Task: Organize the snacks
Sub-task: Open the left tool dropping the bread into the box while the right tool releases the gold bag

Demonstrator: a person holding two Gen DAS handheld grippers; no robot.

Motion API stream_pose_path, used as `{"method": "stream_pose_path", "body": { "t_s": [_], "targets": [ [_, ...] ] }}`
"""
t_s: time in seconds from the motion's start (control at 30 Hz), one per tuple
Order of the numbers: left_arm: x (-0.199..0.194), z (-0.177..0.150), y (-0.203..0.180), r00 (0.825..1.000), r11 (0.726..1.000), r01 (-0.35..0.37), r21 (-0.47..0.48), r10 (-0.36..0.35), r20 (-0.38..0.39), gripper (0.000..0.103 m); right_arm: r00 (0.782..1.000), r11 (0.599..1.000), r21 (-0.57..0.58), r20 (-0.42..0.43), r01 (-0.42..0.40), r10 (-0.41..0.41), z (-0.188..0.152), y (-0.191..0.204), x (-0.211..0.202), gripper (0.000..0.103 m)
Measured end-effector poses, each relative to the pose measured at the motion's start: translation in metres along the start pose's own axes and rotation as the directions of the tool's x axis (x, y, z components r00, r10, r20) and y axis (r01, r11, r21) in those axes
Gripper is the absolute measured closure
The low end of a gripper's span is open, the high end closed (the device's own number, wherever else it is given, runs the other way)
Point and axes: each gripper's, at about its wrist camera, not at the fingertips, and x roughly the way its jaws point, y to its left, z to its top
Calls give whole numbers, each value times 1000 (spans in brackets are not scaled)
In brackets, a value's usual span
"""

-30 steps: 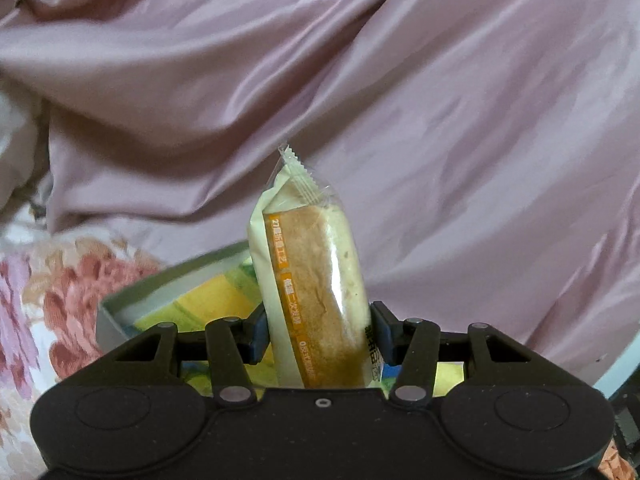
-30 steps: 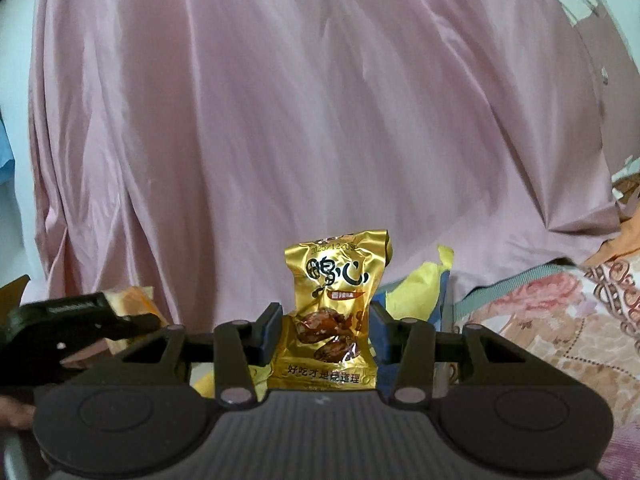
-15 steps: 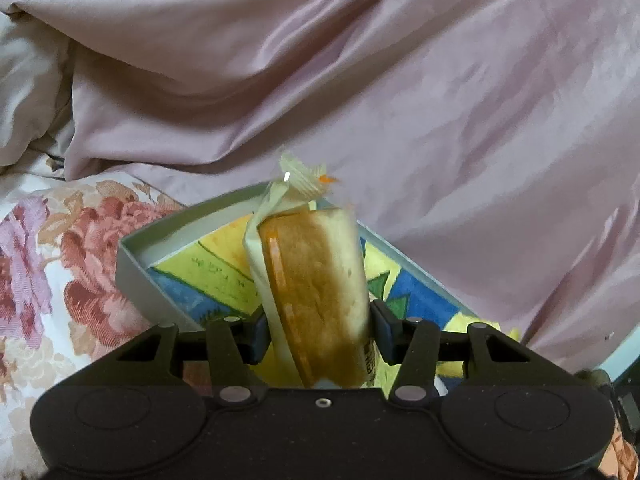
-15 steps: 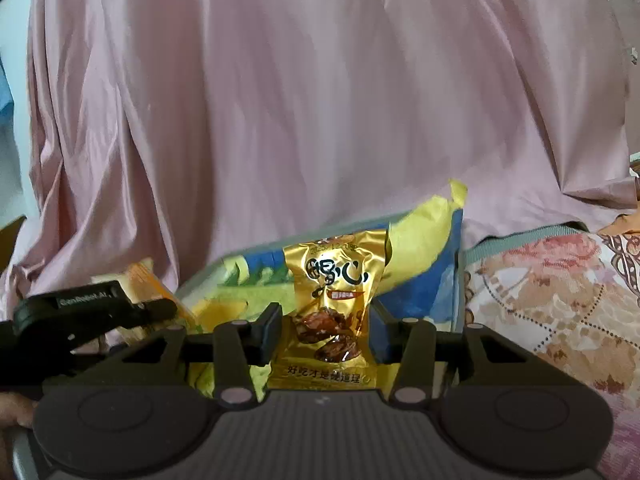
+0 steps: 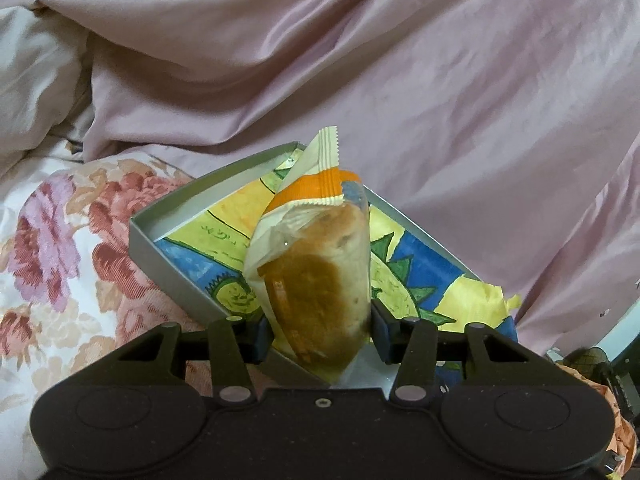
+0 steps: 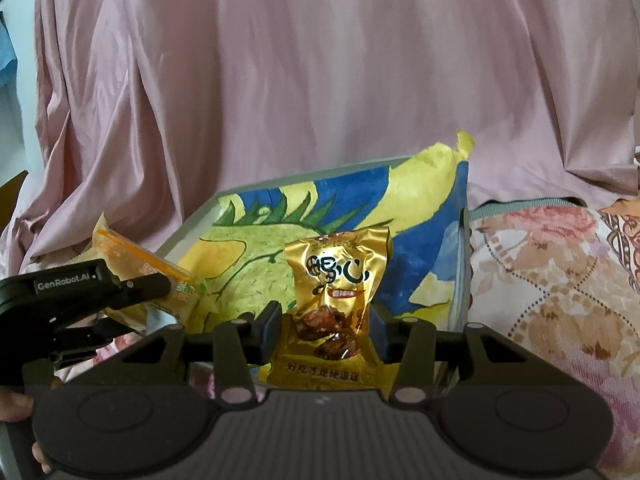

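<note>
Item one — gold snack packet (image 6: 335, 300): black characters across the front, a printed date at the top edge reading roughly 2025/12/09, and a line of small characters along the bottom that I could not read with certainty. Brown pieces showed through its clear window.

Item two — bread packet (image 5: 316, 276): cream wrapper with an orange band and a crimped end; its print was too blurred to read in either view.

Item three — grey box (image 5: 160, 240), shallow, lined with a painted sheet (image 5: 404, 264) in yellow, blue and green. It sat on a flowered cover (image 5: 60, 248) against pink draped cloth (image 5: 440, 80).

My left tongs (image 5: 320, 330) pinched the bread packet near its lower end, both pads against it, the jaws having just drawn a little closer; the packet stood upright over the near corner of the box. My right tongs (image 6: 328, 334) pinched the gold packet at its lower half, upright, in front of the box's near edge.

Only the right view showed the left tongs from the side, with "GenRobot.AI" on their black body, the bread packet sticking out beyond them, and part of a hand (image 6: 16, 404) at the lower left. Only the left view showed the bread's browned crust through the wrapper, and a pale pillow (image 5: 36, 80) at the far left.
</note>
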Motion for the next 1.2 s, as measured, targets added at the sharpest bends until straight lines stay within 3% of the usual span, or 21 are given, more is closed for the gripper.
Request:
{"method": "stream_pose_path", "body": {
  "t_s": [0.37, 0.6, 0.8, 0.9, 0.97, 1.13, 1.2],
  "targets": [
    [-7, 1, 2, 999, 1000, -3, -24, 2, -49, 53, 997, 999, 34, -65, -38, 40, 2, -14, -12, 52],
    [1, 9, -1, 999, 1000, -17, -11, 16, -46, 50, 1000, 1000, -13, -6, -28, 27, 1, -9, -10, 47],
    [3, 6, 0, 999, 999, -39, 1, 39, -35, 40, 999, 999, -31, 24, -28, 29, 1, -3, -5, 43],
    [1, 5, -3, 999, 999, -35, 31, 36, -23, 30, 999, 999, -21, 37, -40, 41, 1, -4, -5, 33],
    [-1, 4, -6, 999, 998, -32, 53, 33, -12, 17, 998, 999, -17, 48, -46, 47, 1, -3, -6, 27],
    [-8, 6, -15, 999, 993, -47, 107, 45, 21, 3, 995, 999, -30, 89, -37, 40, -2, 0, -12, 15],
    [-12, 7, -16, 998, 991, -58, 121, 55, 33, 3, 994, 999, -41, 108, -23, 27, -2, 2, -15, 12]
  ]
}}
